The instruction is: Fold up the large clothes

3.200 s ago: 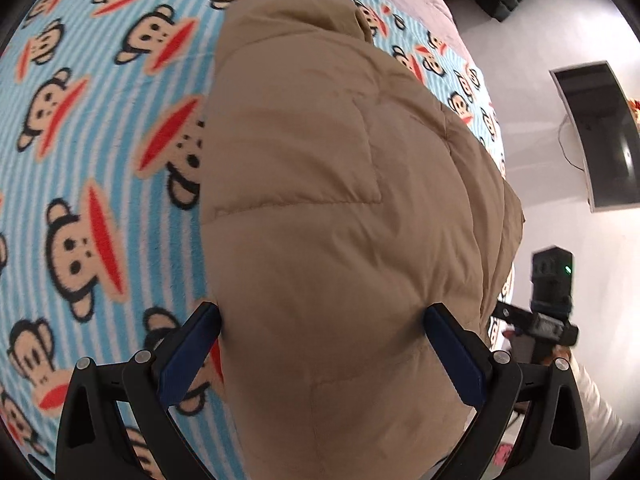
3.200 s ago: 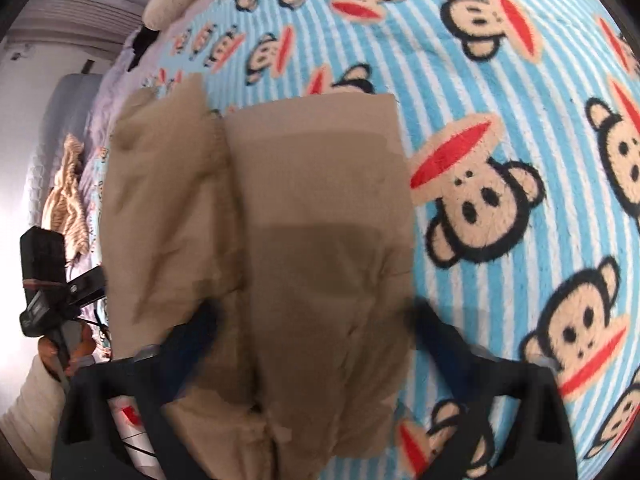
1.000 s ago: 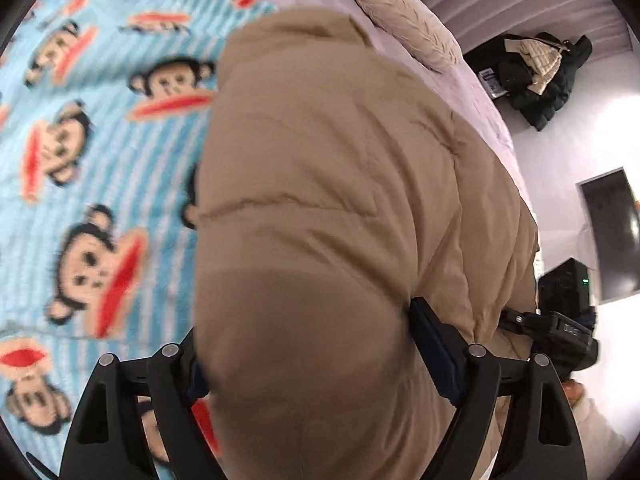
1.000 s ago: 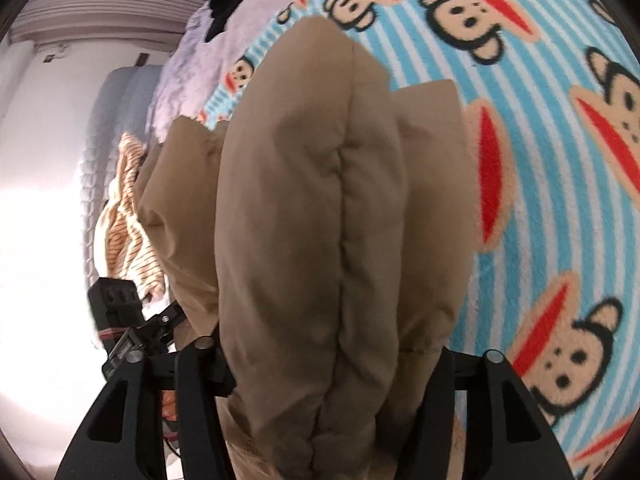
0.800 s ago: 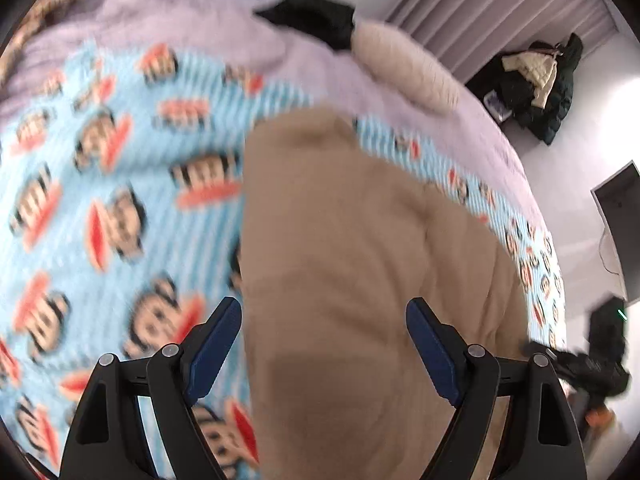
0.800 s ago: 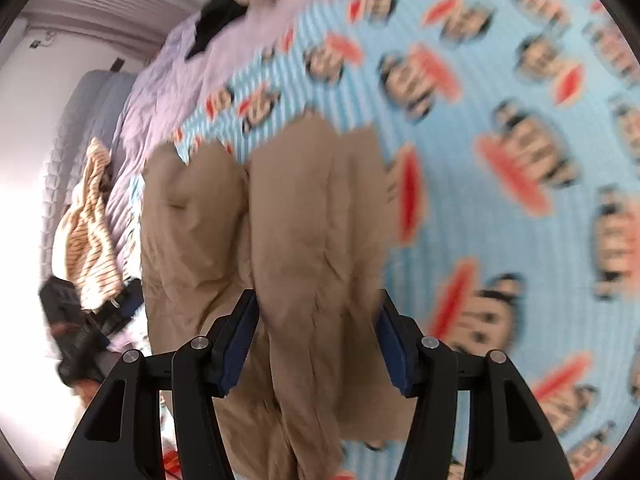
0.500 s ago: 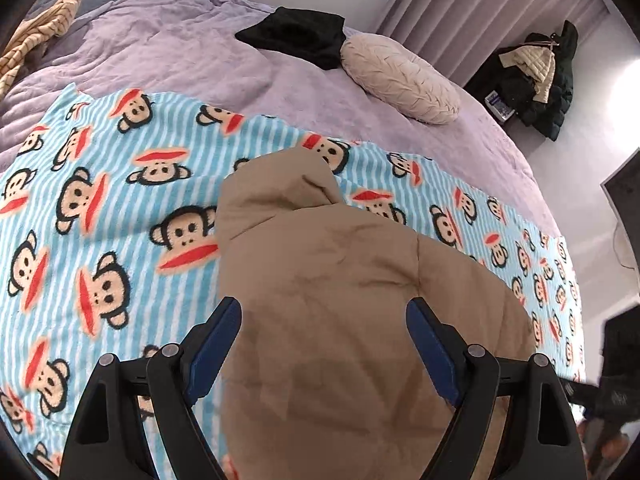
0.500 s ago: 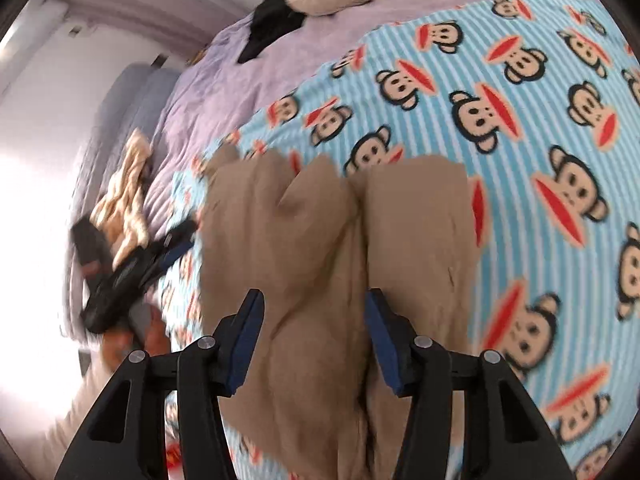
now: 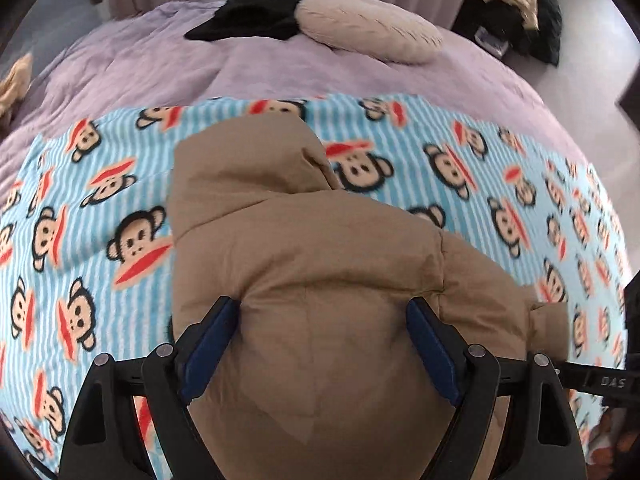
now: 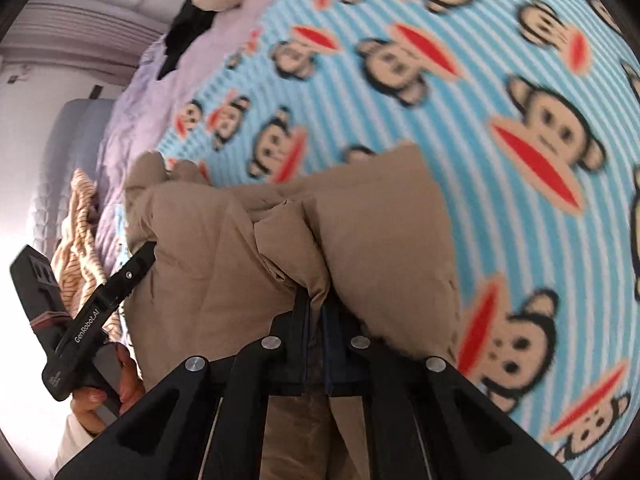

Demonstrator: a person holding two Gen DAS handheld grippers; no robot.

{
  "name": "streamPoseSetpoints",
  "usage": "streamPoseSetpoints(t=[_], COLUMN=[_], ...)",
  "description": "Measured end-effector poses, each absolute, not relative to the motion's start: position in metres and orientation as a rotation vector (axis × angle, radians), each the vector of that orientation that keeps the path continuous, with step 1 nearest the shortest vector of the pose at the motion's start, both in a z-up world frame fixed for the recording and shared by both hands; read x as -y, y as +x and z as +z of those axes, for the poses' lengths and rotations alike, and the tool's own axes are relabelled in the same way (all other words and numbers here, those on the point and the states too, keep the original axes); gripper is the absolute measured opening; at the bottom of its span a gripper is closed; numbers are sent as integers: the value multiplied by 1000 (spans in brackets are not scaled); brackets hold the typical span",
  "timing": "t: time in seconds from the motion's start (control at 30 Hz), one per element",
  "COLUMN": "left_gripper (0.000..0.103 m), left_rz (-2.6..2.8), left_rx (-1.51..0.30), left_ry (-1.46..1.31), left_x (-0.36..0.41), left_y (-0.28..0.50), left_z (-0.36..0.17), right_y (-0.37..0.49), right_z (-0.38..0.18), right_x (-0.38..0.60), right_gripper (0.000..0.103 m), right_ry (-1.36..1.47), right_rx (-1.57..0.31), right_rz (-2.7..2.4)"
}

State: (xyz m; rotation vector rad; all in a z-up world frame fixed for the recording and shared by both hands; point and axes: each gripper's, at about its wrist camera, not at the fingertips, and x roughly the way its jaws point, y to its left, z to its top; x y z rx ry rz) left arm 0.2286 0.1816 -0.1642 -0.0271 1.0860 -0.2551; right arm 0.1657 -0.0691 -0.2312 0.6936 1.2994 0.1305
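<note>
A tan puffer jacket (image 9: 304, 264) lies folded on a blue striped monkey-print blanket (image 9: 80, 208). My left gripper (image 9: 322, 336) is open, its blue pads (image 9: 208, 340) spread wide either side of the jacket's near bulge. In the right wrist view my right gripper (image 10: 315, 308) is shut on a fold of the same jacket (image 10: 380, 240) near its front edge. The left gripper's body (image 10: 100, 300) shows at the left there, held by a hand.
The blanket (image 10: 480, 80) covers a bed with a lilac duvet (image 9: 280, 68). A beige pillow (image 9: 368, 32) and a black garment (image 9: 248, 16) lie at the far end. Dark clothes (image 9: 516, 8) sit at the far right. A striped cloth (image 10: 80, 240) lies at the bed's left side.
The right gripper's jaws have closed from wide apart onto a fold of the jacket. Both cameras have shifted; the left gripper stays open over the jacket.
</note>
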Motion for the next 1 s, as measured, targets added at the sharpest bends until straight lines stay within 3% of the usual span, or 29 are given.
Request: streamPoseSetpoints(t=[0.4, 0.63, 1.0], left_gripper=[86, 86, 86], left_rz=[-274, -220, -193], left_rx=[-1101, -1192, -1246], left_ry=[-72, -94, -97], left_x=[-226, -238, -244], left_y=[155, 96, 65], left_z=[-122, -132, -125], right_y=[157, 131, 55], right_z=[-218, -196, -165], right_x=[66, 60, 53], right_gripper=[6, 6, 8], right_ry=[627, 553, 553], right_rx=[-1296, -1296, -1335], right_rz=[121, 95, 86])
